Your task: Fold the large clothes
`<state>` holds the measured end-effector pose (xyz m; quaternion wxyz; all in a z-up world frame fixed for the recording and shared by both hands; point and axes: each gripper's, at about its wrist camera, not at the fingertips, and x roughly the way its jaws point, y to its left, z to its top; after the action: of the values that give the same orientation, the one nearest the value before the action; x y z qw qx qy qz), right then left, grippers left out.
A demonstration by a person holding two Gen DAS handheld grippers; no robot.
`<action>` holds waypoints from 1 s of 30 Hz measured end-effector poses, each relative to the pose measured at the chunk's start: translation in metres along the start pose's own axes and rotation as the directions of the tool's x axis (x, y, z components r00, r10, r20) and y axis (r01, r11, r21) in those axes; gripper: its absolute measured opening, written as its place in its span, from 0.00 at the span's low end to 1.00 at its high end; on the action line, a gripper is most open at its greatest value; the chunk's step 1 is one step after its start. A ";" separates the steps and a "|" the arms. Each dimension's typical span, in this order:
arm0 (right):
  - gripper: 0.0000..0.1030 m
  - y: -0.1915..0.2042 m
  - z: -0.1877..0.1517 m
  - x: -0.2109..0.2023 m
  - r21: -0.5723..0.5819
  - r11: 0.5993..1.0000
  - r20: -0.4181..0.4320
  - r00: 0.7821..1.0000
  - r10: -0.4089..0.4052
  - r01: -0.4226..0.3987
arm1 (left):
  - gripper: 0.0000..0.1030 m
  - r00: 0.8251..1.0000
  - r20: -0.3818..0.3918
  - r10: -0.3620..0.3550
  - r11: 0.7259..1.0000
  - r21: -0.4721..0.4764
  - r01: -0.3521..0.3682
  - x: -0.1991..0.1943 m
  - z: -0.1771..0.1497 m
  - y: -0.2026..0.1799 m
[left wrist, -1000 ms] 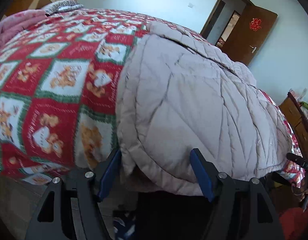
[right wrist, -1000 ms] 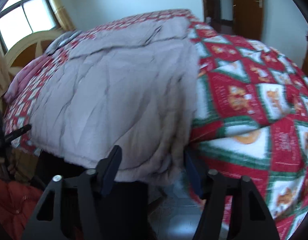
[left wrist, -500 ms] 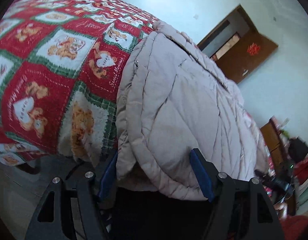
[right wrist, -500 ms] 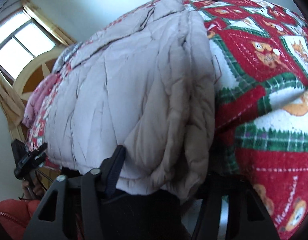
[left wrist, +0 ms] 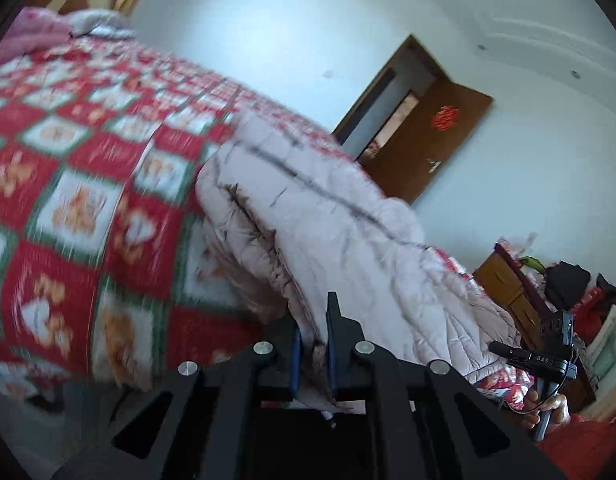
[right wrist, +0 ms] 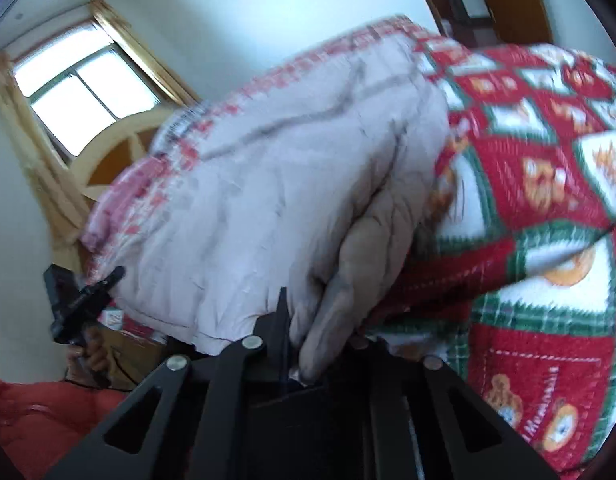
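Note:
A pale pink-grey quilted coat (left wrist: 347, 232) lies on a bed under a red, white and green bear-patterned blanket (left wrist: 80, 208). Its near hem hangs over the bed's edge. My left gripper (left wrist: 313, 316) is shut on the left part of that hem, and the fabric rises in a ridge from its blue pads. In the right wrist view the coat (right wrist: 288, 184) bunches into my right gripper (right wrist: 319, 320), whose jaws are closing with a thick fold of hem pinched between them. The right finger is hidden by the fabric.
A brown door (left wrist: 427, 136) stands open behind the bed, with a wooden cabinet (left wrist: 507, 284) to its right. A window (right wrist: 80, 80) and a curved wooden headboard (right wrist: 120, 152) are at the other end. A person's hand (left wrist: 547, 404) and red padded clothing (right wrist: 48, 412) are close by.
Both grippers have closed on the coat's hem, which sat loose between open jaws before. Both have tilted upward, and the hem now lifts off the bed's edge.

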<state>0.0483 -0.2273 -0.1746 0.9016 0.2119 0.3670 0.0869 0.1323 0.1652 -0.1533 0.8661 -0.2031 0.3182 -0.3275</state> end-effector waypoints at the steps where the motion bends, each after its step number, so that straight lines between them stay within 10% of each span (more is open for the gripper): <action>1: 0.14 0.005 0.002 -0.007 -0.026 1.000 0.012 1.000 -0.014 0.014 | 0.09 1.000 0.011 -0.017 1.000 0.001 0.017 -0.003 0.002 -0.004; 14: 0.14 0.037 0.017 -0.071 -0.024 0.980 0.156 0.967 0.201 -0.199 | 0.08 0.966 0.166 -0.196 0.976 0.130 0.176 -0.056 0.049 -0.059; 22: 0.14 0.026 0.105 -0.083 0.011 0.957 0.314 0.909 0.273 -0.291 | 0.09 0.978 0.181 -0.101 0.991 0.106 0.083 -0.023 0.131 -0.076; 30: 0.14 0.005 0.224 -0.020 0.069 0.972 0.366 0.912 0.185 -0.225 | 0.09 0.975 0.161 0.152 0.988 -0.007 -0.153 0.074 0.217 -0.045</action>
<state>0.1904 -0.3008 -0.0165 0.9260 0.3107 0.1771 0.1206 0.3041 0.1126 -0.0040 0.9121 -0.2016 0.2611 -0.2436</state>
